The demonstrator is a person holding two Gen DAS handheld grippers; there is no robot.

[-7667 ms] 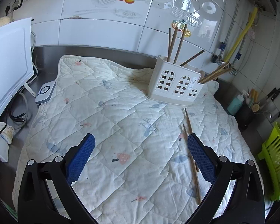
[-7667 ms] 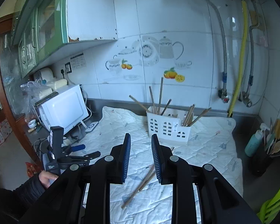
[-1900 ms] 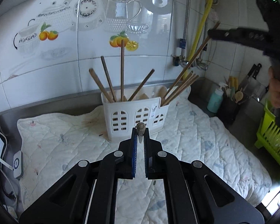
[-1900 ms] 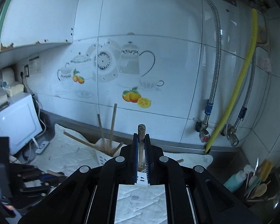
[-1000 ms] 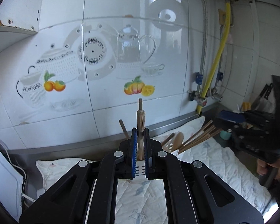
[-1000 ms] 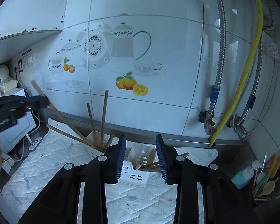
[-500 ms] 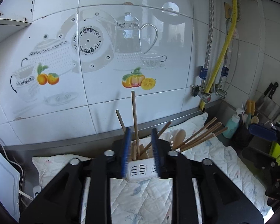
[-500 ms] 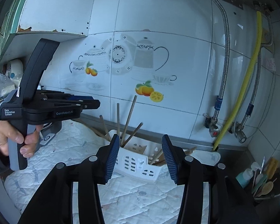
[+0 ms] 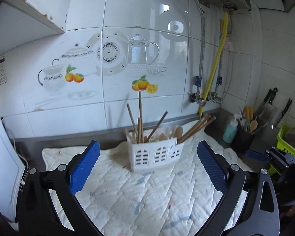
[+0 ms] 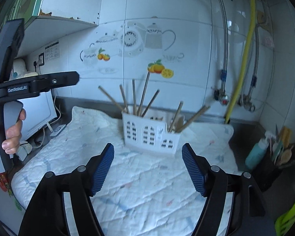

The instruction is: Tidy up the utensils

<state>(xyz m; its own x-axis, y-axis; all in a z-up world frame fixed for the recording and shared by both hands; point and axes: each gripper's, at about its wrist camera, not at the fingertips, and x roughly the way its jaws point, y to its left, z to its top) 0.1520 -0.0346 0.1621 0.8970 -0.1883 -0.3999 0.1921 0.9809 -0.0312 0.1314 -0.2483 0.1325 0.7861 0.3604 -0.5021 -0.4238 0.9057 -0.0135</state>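
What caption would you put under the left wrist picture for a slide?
Open left hand-held gripper facing a white utensil holder filled with wooden chopsticks on a quilted mat.

A white plastic utensil holder with arched cut-out windows (image 9: 155,155) stands upright on a white quilted cloth (image 9: 147,194), near the tiled wall. Brown wooden chopsticks (image 9: 140,118) stick up from its left compartment, fanned at different tilts; more chopsticks (image 9: 196,126) lean rightward from the right compartment, beside pale wooden spoons (image 9: 178,131).
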